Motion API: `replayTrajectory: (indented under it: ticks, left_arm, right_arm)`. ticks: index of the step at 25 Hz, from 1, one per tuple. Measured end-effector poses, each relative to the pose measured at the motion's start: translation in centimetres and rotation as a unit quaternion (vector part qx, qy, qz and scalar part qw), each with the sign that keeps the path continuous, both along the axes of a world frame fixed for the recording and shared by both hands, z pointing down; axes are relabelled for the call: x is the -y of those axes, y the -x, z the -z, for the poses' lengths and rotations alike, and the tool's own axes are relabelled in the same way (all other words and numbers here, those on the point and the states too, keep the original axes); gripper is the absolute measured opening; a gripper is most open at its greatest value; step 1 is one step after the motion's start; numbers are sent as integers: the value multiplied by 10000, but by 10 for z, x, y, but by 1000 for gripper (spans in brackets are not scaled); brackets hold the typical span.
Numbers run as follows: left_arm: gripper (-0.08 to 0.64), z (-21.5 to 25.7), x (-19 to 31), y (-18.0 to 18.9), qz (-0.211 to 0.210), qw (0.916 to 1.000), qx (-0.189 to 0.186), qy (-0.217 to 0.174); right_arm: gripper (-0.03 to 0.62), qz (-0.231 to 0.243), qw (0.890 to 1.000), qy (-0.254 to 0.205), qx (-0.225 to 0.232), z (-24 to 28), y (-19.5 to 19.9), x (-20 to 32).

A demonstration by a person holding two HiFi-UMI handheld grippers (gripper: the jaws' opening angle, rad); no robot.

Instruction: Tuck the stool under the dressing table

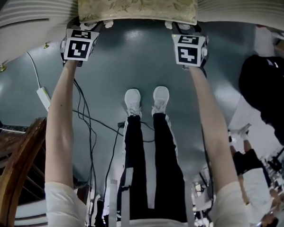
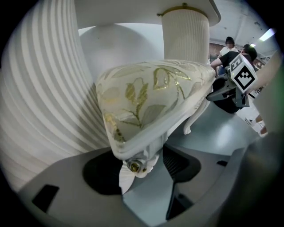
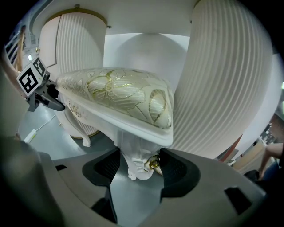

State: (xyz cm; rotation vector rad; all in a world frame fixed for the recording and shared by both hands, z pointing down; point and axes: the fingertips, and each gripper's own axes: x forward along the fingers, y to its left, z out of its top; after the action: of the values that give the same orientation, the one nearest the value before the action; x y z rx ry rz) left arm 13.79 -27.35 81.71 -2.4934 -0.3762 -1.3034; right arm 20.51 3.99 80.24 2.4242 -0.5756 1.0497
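The stool [image 1: 138, 6], with a cream floral cushion and white carved legs, stands at the top of the head view between the dressing table's two ribbed white pedestals [image 1: 24, 9] [image 1: 251, 12]. My left gripper [image 1: 92, 23] is shut on the stool's near left corner leg [image 2: 138, 165]. My right gripper [image 1: 182, 26] is shut on the near right corner leg [image 3: 141, 165]. In the left gripper view the cushion [image 2: 151, 102] fills the middle, with a pedestal [image 2: 44, 88] close on the left. In the right gripper view a pedestal [image 3: 226, 80] stands close beside the cushion [image 3: 120, 97].
The person's white shoes [image 1: 147, 99] stand on the grey floor behind the stool. Cables [image 1: 85, 117] and a white power strip [image 1: 43, 98] lie at the left. A wooden chair [image 1: 10, 175] is at the lower left. Other people [image 1: 266, 88] are at the right.
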Motion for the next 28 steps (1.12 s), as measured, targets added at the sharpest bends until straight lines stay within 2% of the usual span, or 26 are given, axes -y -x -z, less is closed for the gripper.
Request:
replayTrajectory:
  ticks: [9,16,28]
  left_arm:
    - [285,1,0,-33,184,9996,-184,62]
    - [285,-3,-1,-30,279,9994,-194,88]
    - [285,-4,-1,-33,259,9992,-247,170]
  right_arm:
    - [276,228,9996,-11,-171,0,-45,4]
    - [276,304,9994,120,-132,-3,-51,5]
    - [276,384,9985,31,-377,-4,-53,6]
